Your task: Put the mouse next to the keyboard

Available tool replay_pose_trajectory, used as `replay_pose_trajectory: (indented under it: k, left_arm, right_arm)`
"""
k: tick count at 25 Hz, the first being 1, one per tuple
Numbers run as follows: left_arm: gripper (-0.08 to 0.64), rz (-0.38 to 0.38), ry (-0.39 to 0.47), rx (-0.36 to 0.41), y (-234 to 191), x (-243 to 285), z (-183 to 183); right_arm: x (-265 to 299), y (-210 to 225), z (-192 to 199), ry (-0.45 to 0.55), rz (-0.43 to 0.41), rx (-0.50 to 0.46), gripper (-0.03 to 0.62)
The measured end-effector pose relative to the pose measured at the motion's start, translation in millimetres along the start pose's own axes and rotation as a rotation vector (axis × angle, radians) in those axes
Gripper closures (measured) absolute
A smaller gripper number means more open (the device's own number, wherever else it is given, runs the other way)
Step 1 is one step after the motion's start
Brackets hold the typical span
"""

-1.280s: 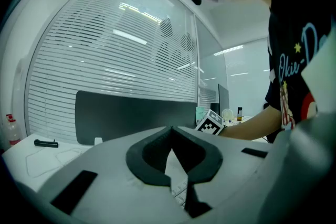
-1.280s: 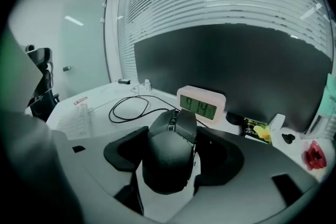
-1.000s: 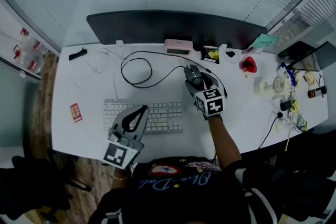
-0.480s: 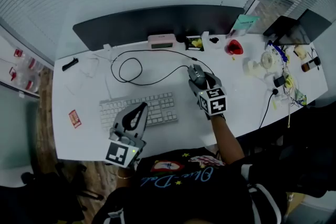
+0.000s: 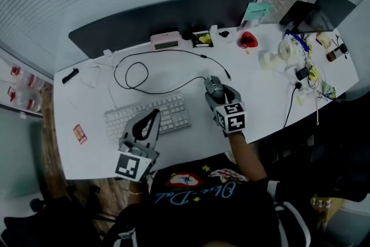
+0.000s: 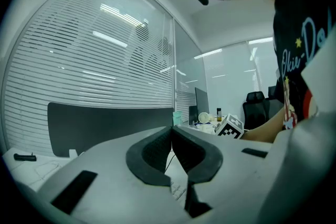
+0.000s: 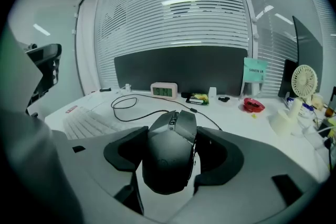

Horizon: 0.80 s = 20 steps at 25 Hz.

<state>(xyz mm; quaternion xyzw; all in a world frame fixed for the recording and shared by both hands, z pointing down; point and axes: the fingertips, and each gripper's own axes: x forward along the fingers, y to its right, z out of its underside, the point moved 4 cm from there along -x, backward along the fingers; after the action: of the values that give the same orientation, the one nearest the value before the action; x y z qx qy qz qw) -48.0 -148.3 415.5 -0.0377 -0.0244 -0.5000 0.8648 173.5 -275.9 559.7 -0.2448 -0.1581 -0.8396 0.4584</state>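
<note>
A dark mouse (image 5: 213,86) sits between the jaws of my right gripper (image 5: 217,91), which is shut on its sides. It hangs to the right of the white keyboard (image 5: 147,114), a short gap away, and I cannot tell whether it touches the table. The right gripper view shows the mouse (image 7: 170,150) filling the right gripper (image 7: 173,139), with the keyboard (image 7: 86,122) off to the left. Its black cable (image 5: 132,74) loops across the desk behind the keyboard. My left gripper (image 5: 151,118) hovers over the keyboard's near edge, its jaws meeting with nothing between them, as the left gripper (image 6: 170,131) view confirms.
A dark partition panel (image 5: 162,17) runs along the back of the white table (image 5: 191,142). In front of it stand a small clock (image 5: 166,39), a red bowl (image 5: 248,39) and a white fan (image 5: 286,49). A red card (image 5: 80,133) lies at the left.
My right gripper has drawn the mouse back toward the near side, closer to the keyboard's right end. The head camera has swung. The left gripper stays shut over the keyboard.
</note>
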Motion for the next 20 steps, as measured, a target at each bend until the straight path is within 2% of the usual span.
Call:
replay_pose_trajectory:
  k: [14,20]
  left_arm:
    - [0.56,0.041,-0.038,0.015,11.5,8.2,3.6]
    - [0.56,0.04,-0.036,0.018,10.5,9.2,1.7]
  right_arm:
    - [-3.0,-14.0,50.3,-0.089,0.028,0.024,0.313]
    - [2.9,-27.8,65.1,-0.136,0.008,0.021,0.314]
